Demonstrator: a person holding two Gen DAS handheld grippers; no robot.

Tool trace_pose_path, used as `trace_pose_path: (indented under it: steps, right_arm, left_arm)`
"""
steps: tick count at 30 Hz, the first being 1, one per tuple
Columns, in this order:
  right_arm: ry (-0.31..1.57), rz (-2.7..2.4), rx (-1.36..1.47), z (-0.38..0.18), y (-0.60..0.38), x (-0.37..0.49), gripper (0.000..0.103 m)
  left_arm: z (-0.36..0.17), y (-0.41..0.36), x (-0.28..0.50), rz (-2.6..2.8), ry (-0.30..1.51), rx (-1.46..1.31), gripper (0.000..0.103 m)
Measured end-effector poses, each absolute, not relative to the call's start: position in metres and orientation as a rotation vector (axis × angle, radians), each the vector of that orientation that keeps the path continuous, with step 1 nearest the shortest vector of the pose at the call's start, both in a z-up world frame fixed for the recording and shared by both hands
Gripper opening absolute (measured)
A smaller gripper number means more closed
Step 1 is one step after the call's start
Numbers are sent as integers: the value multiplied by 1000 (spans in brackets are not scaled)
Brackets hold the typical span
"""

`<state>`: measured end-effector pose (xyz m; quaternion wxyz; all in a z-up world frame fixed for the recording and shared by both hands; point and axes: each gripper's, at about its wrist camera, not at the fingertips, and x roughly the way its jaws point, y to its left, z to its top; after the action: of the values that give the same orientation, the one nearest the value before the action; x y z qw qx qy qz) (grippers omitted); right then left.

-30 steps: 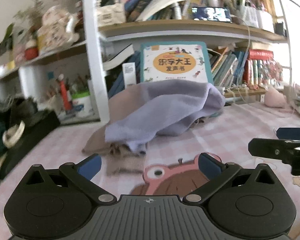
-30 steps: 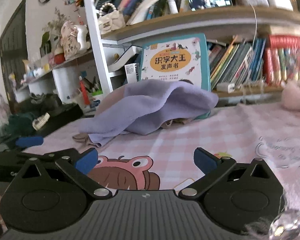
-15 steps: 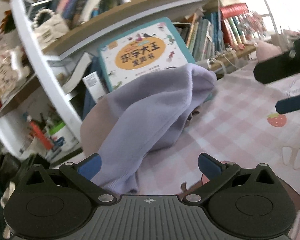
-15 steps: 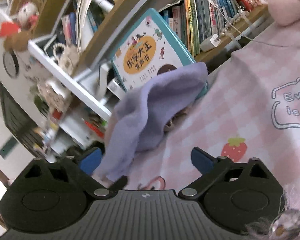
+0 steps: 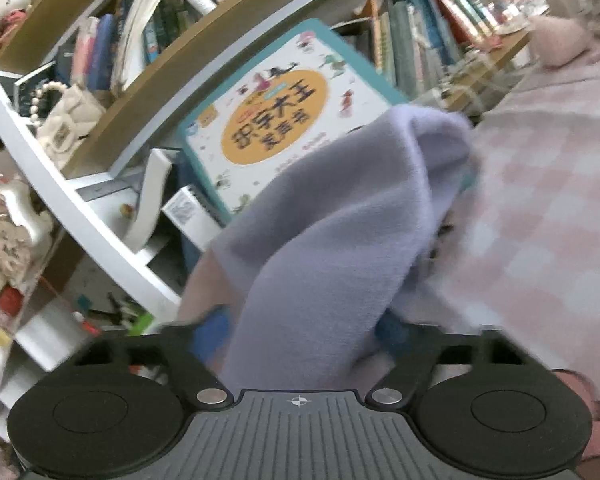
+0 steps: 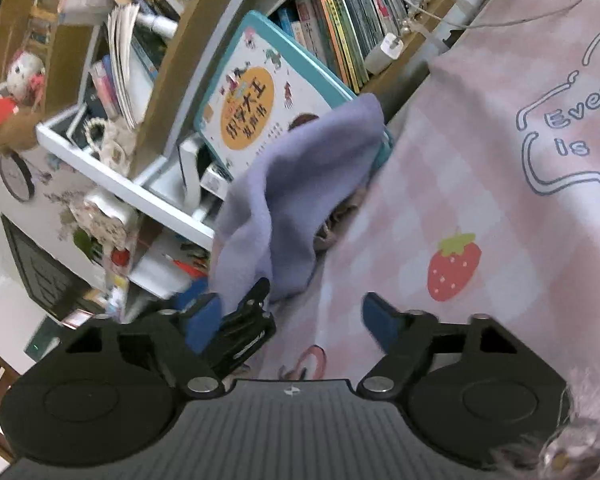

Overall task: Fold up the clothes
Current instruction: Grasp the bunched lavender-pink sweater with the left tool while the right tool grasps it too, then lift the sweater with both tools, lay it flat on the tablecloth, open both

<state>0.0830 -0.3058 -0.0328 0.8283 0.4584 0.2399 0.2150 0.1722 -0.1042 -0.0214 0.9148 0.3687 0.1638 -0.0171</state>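
A teal-edged children's book (image 5: 284, 120) leans against the bookshelf (image 5: 228, 40). Upright books (image 6: 340, 28) fill the shelf. A white charger plug (image 6: 384, 54) rests at its edge. A strawberry print (image 6: 454, 266) marks the pink checked cloth (image 6: 480, 184).

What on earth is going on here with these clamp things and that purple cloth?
A person is working two hand-held gripping tools to fold clothes on a pink checked blanket. The left tool is closing around the near edge of a lavender garment, which lies bunched against a children's book leaning on the bookshelf. The right tool is also closing, but nothing is between its jaws; only blanket lies ahead. No fold has been made.
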Motion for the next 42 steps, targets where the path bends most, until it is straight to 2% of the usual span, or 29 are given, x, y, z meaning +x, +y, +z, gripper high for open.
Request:
trace_pose_path:
  steps: [2, 3, 7, 10, 16, 18, 20, 21, 22, 25, 28, 30, 37, 40, 42]
  right_arm:
    - [498, 461, 1007, -31, -309, 82, 85]
    - [502, 466, 1036, -31, -311, 81, 86]
    - [511, 505, 1177, -32, -319, 81, 88]
    - [501, 551, 1303, -33, -318, 84, 91]
    - [587, 554, 1480, -45, -300, 93, 90]
    - [612, 493, 1500, -50, -296, 89, 80]
    - [620, 420, 1514, -54, -298, 81, 37]
    - [621, 384, 1518, -56, -300, 76, 31]
    - [622, 348, 1522, -57, -302, 71, 20]
    - [568, 327, 1519, -54, -311, 56, 13]
    - [483, 337, 1390, -21, -320, 46, 12]
    - [369, 374, 1299, 20, -331, 39, 12]
    - [-96, 562, 811, 210, -335, 6, 11]
    - [-159, 671, 677, 265, -317, 5, 11]
    - [-135, 730, 604, 285, -298, 12, 11]
  left_arm:
    - [-20, -96, 176, -41, 349, 733, 17]
    - [-17, -91, 176, -52, 356, 704, 11]
    - [23, -77, 141, -177, 308, 520, 8]
    - [56, -88, 86, -283, 222, 513, 8]
    - [71, -93, -8, -442, 170, 474, 8]
    - [69, -91, -31, -450, 167, 462, 8]
    - [68, -82, -46, -444, 184, 413, 8]
    - [67, -75, -52, -435, 196, 387, 8]
    - [65, -69, -57, -428, 211, 362, 8]
    - [58, -56, -62, -452, 273, 299, 8]
    - [66, -56, -67, -529, 261, 248, 7]
    - [78, -59, -71, -594, 218, 221, 7]
    - [173, -43, -90, -811, -187, 16, 7]
    - [197, -22, -95, -865, -290, -77, 7]
    - [197, -10, -93, -887, -273, -120, 7]
